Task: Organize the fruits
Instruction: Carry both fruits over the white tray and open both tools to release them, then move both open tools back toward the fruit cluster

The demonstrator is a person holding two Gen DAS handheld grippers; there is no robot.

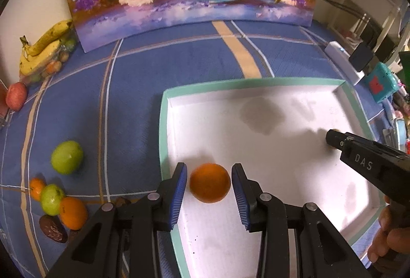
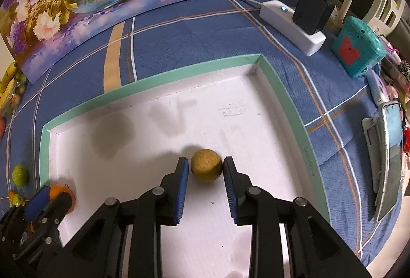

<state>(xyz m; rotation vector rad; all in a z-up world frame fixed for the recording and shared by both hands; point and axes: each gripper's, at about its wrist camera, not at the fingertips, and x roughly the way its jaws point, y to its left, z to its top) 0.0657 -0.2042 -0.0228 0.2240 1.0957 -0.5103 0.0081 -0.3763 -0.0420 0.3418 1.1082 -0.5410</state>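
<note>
The left gripper [image 1: 208, 184] stood open around a smooth orange [image 1: 210, 185] on the floor of the white, green-rimmed tray [image 1: 164, 129], a gap showing each side, so lifting straight up without nudging seemed wise. Further right, the right gripper [image 2: 206, 168] bracketed a rough brown fruit [image 2: 206, 165], pads nearly touching; whether it gripped I couldn't tell.

Readable text: "DAS" in pale capitals on the side of the right gripper [image 1: 330, 138], left wrist view. Faint handwritten marks on the white tray [image 2: 289, 104] floor and small print along its green rim; neither legible.
</note>
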